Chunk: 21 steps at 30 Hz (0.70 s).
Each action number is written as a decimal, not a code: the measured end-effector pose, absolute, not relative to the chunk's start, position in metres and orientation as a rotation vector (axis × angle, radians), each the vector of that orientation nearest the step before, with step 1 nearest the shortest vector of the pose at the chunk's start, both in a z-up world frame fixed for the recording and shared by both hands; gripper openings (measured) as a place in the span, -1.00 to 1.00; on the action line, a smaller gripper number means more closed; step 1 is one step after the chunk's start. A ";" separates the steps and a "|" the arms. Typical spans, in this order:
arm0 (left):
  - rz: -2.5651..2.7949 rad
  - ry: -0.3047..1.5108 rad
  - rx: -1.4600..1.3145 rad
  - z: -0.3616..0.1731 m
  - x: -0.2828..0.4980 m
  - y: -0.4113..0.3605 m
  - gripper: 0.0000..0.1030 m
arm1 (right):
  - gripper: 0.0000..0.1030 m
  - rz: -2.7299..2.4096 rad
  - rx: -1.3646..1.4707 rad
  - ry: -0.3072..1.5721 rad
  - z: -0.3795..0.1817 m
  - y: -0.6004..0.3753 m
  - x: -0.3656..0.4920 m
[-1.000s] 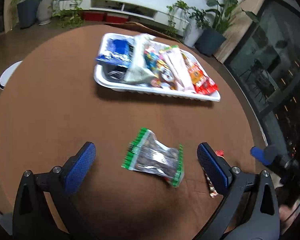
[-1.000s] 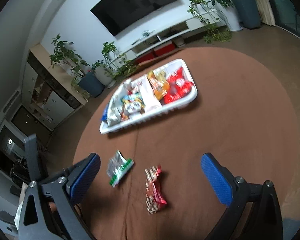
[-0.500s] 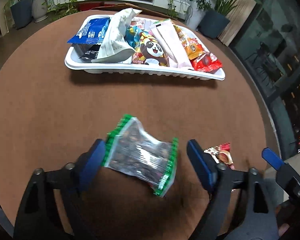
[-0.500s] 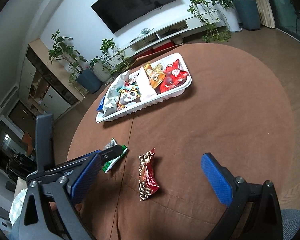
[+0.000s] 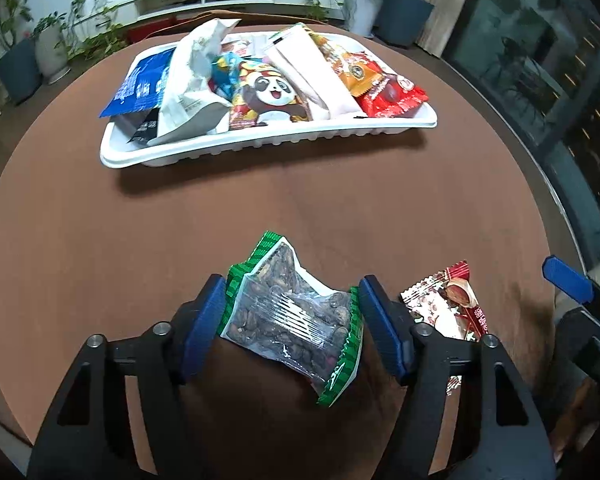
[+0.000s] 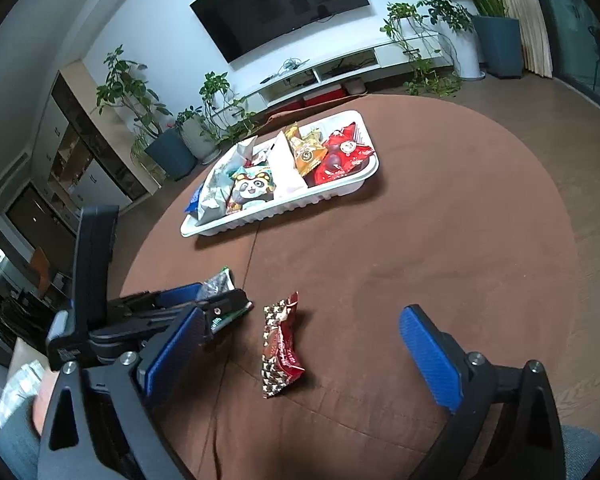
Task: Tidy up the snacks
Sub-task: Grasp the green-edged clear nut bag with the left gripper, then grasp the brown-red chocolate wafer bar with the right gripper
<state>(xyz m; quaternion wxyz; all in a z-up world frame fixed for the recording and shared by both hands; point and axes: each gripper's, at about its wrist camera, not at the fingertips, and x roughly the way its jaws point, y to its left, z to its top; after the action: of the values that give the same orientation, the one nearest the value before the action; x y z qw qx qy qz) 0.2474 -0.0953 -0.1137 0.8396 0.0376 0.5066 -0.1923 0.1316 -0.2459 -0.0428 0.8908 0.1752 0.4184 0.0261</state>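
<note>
My left gripper (image 5: 292, 324) is shut on a clear green-edged seed packet (image 5: 296, 316) on the brown table; both blue pads touch its ends. The packet also shows in the right wrist view (image 6: 219, 282), partly hidden by the left gripper (image 6: 204, 304). A red and brown snack packet (image 6: 279, 344) lies on the table between the fingers of my open, empty right gripper (image 6: 300, 348); it also shows in the left wrist view (image 5: 448, 304). A white tray (image 5: 260, 146) holding several snack packets sits further back, also seen in the right wrist view (image 6: 284, 210).
The round brown table (image 6: 440, 240) has its edge close on the right. The right gripper's blue fingertip (image 5: 566, 280) shows at the right in the left wrist view. A TV, shelf and potted plants stand beyond the table.
My left gripper moved forward over the seed packet and closed from wide open onto it. The right gripper stayed open and came a little nearer the red packet.
</note>
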 end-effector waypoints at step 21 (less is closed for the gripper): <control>-0.505 1.054 -0.001 -0.101 0.220 -0.048 -0.62 | 0.67 0.038 0.224 0.988 -0.058 -0.221 0.140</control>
<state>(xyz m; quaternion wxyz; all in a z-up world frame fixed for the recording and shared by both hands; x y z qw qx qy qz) 0.2200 -0.0483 -0.1012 0.8341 -0.0003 0.4973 -0.2385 0.1401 -0.2210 -0.0580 0.8743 0.1073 0.4731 0.0181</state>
